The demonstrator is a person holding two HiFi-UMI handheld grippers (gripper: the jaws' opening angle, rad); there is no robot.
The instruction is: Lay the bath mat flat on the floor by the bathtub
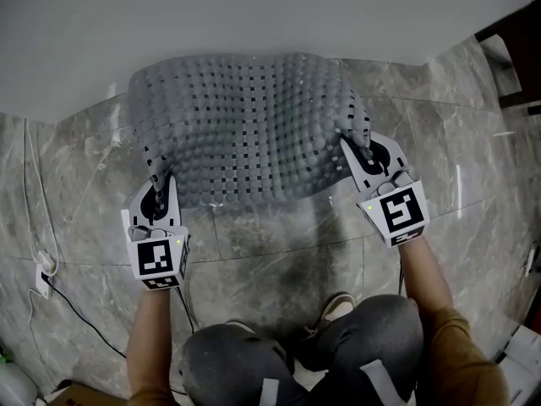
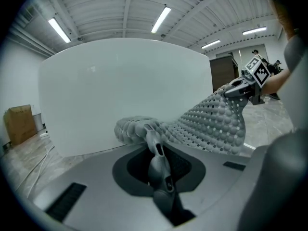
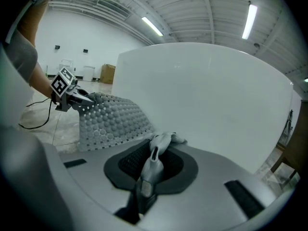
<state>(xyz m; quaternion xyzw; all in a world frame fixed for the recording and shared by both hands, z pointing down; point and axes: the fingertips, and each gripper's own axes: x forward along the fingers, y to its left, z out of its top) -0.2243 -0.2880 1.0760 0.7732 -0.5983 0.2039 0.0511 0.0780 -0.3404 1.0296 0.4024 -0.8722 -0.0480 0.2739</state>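
Note:
A grey bath mat with bumps and small square holes hangs spread between my two grippers, close to the white bathtub wall. My left gripper is shut on the mat's near left corner. My right gripper is shut on the near right corner. The mat bulges upward in the middle and its near edge sags above the marble floor. In the left gripper view the mat stretches away to the right gripper. In the right gripper view the mat runs to the left gripper.
A black cable and a white plug lie on the floor at the left. The person's knees and a shoe are just below the grippers. A cardboard box stands far left by the wall.

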